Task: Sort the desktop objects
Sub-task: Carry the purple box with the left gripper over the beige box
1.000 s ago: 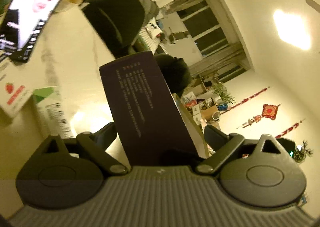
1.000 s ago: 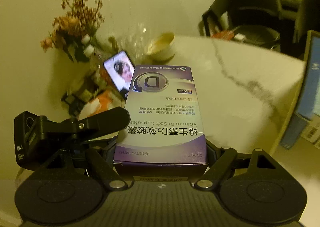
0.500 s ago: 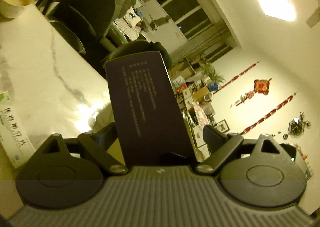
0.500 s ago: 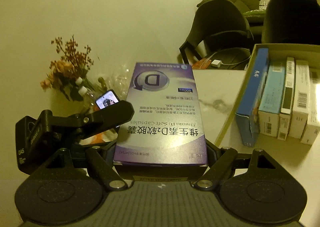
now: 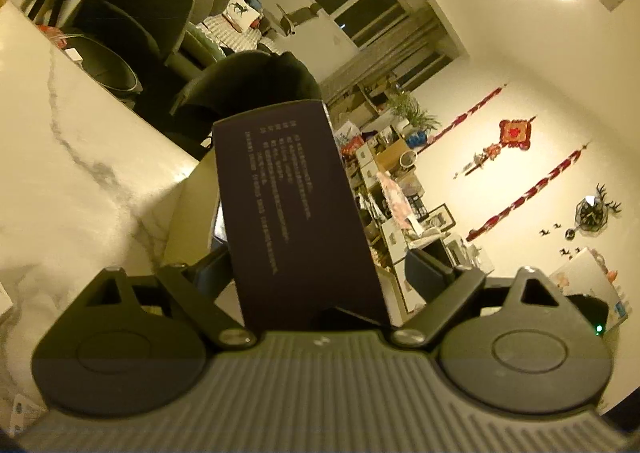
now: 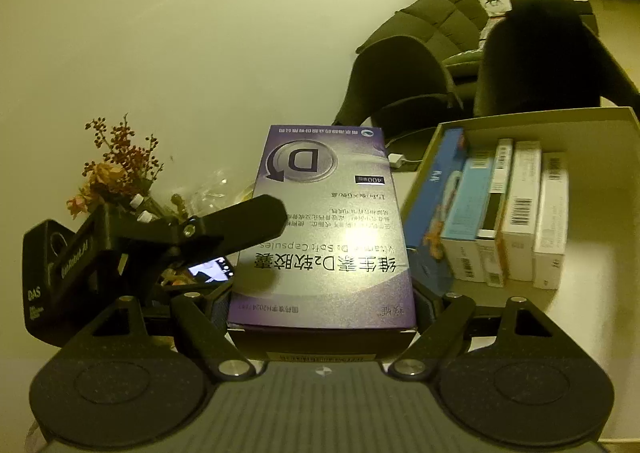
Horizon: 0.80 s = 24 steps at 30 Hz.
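A purple vitamin D box [image 6: 324, 229] lies flat between the fingers of my right gripper [image 6: 326, 301], whose pads press on its two long sides. My left gripper comes in from the left. One of its fingers [image 6: 248, 219] hangs just over the box's top face and throws a shadow on it. In the left wrist view the box's dark side panel [image 5: 296, 213] stands between the fingers of my left gripper [image 5: 320, 267]. There is a gap between the panel and the right-hand finger [image 5: 428, 273].
An open cardboard carton [image 6: 600, 117] at the right holds several upright medicine packs [image 6: 520, 213]. Dried flowers [image 6: 116, 169] and a lit phone [image 6: 212, 269] stand at the left. Dark chairs [image 6: 400, 85] stand behind the marble table [image 5: 60, 173].
Both views have swung to the right with the purple box. The carton of packs has come into the right wrist view and drawn nearer. The bowl and phone left the left wrist view.
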Available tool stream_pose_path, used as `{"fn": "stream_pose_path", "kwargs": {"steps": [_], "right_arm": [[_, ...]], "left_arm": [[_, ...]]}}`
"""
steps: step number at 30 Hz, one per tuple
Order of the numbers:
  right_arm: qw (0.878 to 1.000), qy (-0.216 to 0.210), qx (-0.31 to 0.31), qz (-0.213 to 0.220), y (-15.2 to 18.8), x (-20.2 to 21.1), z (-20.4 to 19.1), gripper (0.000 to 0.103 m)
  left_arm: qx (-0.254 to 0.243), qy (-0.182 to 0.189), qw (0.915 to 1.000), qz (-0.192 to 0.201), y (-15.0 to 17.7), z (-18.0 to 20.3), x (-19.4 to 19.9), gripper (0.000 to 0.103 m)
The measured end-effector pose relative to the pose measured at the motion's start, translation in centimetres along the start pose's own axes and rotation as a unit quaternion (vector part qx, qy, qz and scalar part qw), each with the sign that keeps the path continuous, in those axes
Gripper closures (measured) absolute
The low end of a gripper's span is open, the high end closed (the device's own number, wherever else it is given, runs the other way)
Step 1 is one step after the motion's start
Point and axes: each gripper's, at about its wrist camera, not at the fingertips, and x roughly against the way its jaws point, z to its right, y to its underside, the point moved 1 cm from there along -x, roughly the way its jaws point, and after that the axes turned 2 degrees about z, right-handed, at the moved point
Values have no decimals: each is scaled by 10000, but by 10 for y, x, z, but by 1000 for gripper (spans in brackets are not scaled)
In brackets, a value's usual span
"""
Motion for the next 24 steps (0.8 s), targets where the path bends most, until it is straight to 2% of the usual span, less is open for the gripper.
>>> {"fn": "stream_pose_path", "kwargs": {"steps": [13,24], "right_arm": [[9985,343,-330,268,4,26,26,18],[9940,797,-658,366,6,47,58,18]], "left_arm": [[-220,152,9987,-436,9,22,-32,13],[-260,365,9936,-1038,18,34,-72,13]]}}
